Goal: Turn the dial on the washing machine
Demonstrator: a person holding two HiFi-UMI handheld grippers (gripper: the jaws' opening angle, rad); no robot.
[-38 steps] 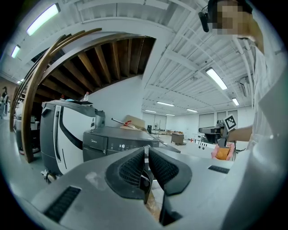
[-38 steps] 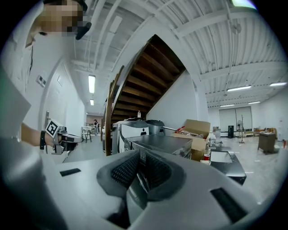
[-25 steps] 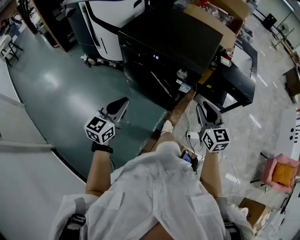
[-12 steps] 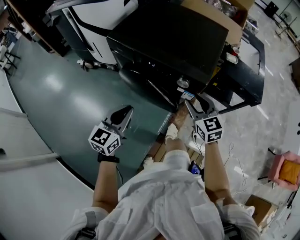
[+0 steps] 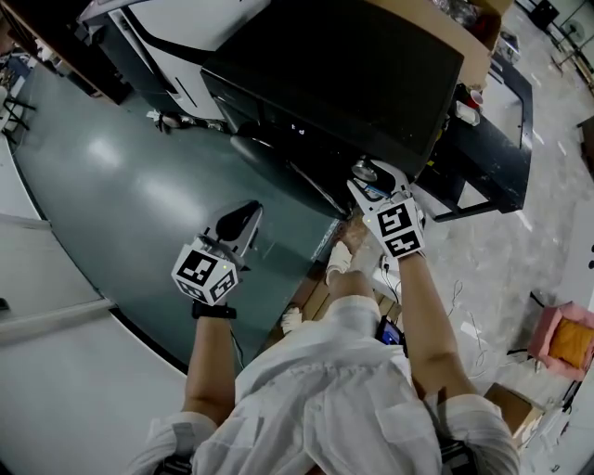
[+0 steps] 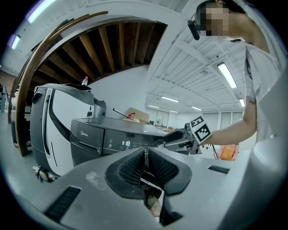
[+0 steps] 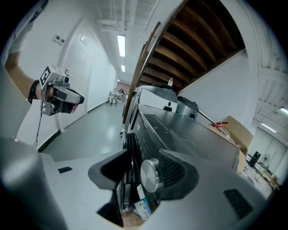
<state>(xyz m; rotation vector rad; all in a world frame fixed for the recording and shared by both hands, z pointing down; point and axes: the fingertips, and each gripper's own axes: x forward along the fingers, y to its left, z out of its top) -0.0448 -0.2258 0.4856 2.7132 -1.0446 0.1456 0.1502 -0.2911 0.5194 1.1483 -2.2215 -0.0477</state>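
Note:
A black washing machine [image 5: 343, 74] stands ahead of me, its silver dial [image 5: 363, 170] at the right end of the front panel. My right gripper [image 5: 369, 184] reaches up to that dial. In the right gripper view the dial [image 7: 150, 175] sits between the open jaws, close to the ribbed right pad [image 7: 174, 173], with a gap to the left jaw. My left gripper [image 5: 241, 218] hangs over the green floor, away from the machine, its pads [image 6: 135, 167] pressed together on nothing. The washing machine [image 6: 103, 139] shows beyond it, its display lit.
A white appliance [image 5: 195, 23] stands left of the washer. A cardboard box [image 5: 469, 42] lies on the washer's far right, with a black table [image 5: 492, 139] beside it. Cables and a pink box [image 5: 560, 339] lie on the floor at right.
My right gripper has moved up and forward from beside the washer until its jaws straddle the dial. The left gripper has barely shifted.

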